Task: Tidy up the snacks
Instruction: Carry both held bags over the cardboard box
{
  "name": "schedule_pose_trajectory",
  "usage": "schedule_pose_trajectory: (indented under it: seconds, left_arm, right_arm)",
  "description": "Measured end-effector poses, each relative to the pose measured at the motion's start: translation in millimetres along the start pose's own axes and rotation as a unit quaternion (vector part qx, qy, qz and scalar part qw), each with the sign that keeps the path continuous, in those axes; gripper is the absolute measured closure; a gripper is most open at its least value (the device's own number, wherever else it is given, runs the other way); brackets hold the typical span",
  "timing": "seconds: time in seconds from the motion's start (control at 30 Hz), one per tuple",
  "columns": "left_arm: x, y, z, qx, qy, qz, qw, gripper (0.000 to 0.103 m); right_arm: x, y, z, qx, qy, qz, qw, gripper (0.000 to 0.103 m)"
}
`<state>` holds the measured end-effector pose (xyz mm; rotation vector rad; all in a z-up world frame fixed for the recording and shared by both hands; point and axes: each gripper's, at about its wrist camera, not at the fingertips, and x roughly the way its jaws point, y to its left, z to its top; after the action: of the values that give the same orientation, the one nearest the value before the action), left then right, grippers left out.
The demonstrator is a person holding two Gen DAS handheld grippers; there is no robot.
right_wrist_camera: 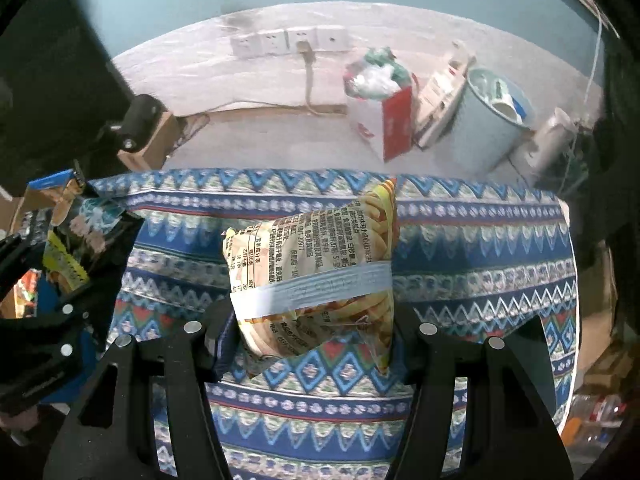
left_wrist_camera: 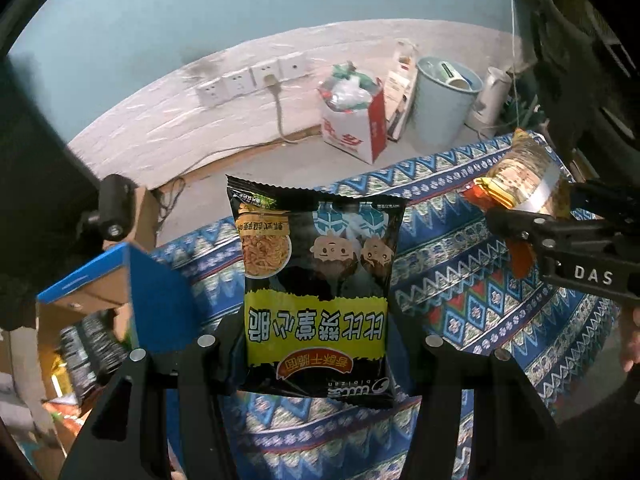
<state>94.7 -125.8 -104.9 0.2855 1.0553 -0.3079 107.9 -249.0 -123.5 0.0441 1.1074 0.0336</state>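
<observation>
holding two snack packets: black packet [left_wrist_camera: 316, 292], yellow packet [right_wrist_camera: 316, 280].

A noodle-snack packet [left_wrist_camera: 316, 292] sits between the jaws of the left gripper [left_wrist_camera: 316, 356], above the cloth-covered desk [left_wrist_camera: 460, 300]; left of those jaws stands an open cardboard box [left_wrist_camera: 100, 284] with packets in it; to their right the right gripper [left_wrist_camera: 532, 220] holds a fries packet [right_wrist_camera: 316, 280], likewise between its jaws; beyond the desk's far edge, on the floor, stand a stuffed paper bag [left_wrist_camera: 354, 120] and, right of it, a bin [left_wrist_camera: 444, 100]; behind them a wall carries sockets [left_wrist_camera: 252, 78].
</observation>
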Motion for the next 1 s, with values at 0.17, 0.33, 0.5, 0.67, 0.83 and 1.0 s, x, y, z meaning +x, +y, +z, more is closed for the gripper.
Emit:
schedule_pose_trajectory:
  seconds: [0.17, 0.33, 0.5, 0.67, 0.83, 1.0]
  left_arm:
    - [-26, 26, -11, -0.017, -0.018, 0.014, 0.9996, 0.045]
    - [-43, 46, -23, -0.030, -0.028, 0.026, 0.9988, 0.045]
    - [-59, 69, -35, -0.057, -0.034, 0.023, 0.9975, 0.045]
    - [-77, 97, -51, -0.081, -0.048, 0.038, 0.9948, 0.045]
    - [-86, 126, -69, -0.110, -0.051, 0.043, 0.9917, 0.045]
    - [-94, 156, -90, -0.139, -0.054, 0.050, 0.9876, 0.045]
  right_arm:
    - [-9, 30, 6, -0.027, -0.010, 0.012, 1.000, 0.044]
    - [-15, 60, 11, -0.051, -0.019, 0.023, 0.998, 0.044]
    - [-19, 93, 15, -0.077, -0.026, 0.033, 0.996, 0.043]
    - [-19, 126, 21, -0.097, -0.028, 0.042, 0.994, 0.044]
    - [-19, 159, 27, -0.116, -0.029, 0.052, 0.991, 0.044]
    - [-19, 195, 34, -0.133, -0.029, 0.070, 0.988, 0.043]
